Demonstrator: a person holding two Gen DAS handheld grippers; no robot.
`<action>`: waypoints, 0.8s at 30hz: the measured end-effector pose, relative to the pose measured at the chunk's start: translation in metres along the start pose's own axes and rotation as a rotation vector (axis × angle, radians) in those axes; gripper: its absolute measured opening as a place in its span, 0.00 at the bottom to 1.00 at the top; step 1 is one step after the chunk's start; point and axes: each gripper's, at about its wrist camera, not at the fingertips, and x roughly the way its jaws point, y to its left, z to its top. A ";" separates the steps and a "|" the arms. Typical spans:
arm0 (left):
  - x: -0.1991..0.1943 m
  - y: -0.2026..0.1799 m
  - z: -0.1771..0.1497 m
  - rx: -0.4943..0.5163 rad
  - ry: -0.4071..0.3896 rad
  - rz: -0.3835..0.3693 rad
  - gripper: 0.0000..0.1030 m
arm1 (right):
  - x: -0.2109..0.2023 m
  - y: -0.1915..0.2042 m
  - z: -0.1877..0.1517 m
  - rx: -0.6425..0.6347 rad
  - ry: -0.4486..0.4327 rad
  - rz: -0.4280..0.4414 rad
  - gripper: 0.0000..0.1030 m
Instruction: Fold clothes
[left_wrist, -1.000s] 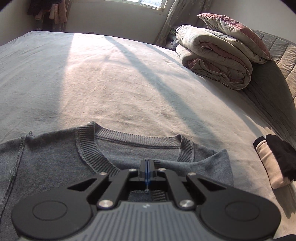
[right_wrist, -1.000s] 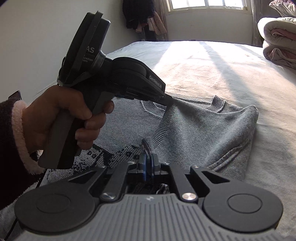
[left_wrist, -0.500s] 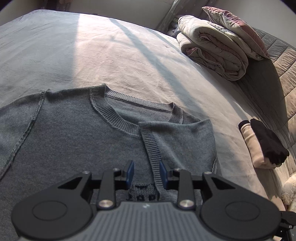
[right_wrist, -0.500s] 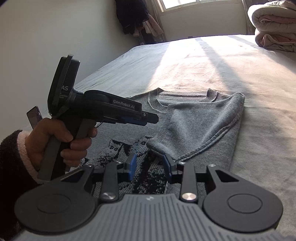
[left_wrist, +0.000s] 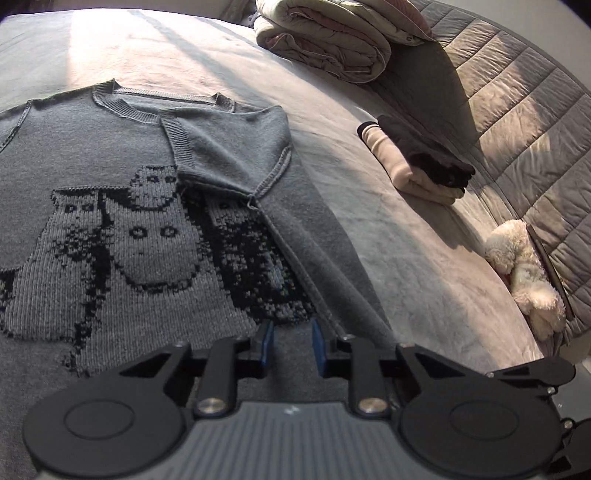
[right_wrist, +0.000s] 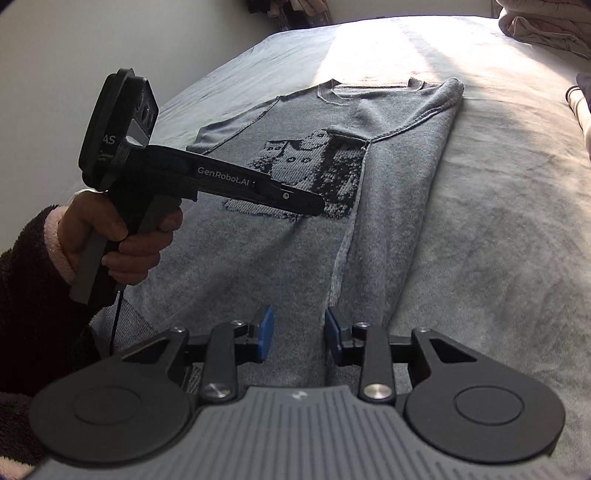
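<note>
Sweater (left_wrist: 122, 229) lies flat on the bed (left_wrist: 388, 206), one sleeve folded in, so I bring my empty left gripper (left_wrist: 289, 343), jaws closing, and right gripper (right_wrist: 300, 334), jaws spread, low toward its hem for an even pinch.

Left claw (left_wrist: 289, 345) closing on nothing; right claw (right_wrist: 300, 334) seemingly parted, empty.
</note>
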 end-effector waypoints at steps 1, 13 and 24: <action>-0.001 -0.004 -0.006 0.010 0.003 -0.011 0.20 | -0.003 0.001 -0.005 0.010 0.000 -0.009 0.34; -0.009 -0.039 -0.050 0.068 0.054 -0.066 0.06 | -0.034 -0.006 -0.049 0.144 0.009 -0.065 0.31; 0.010 -0.056 -0.091 -0.082 0.031 -0.262 0.04 | -0.071 0.012 -0.059 0.145 -0.092 0.007 0.09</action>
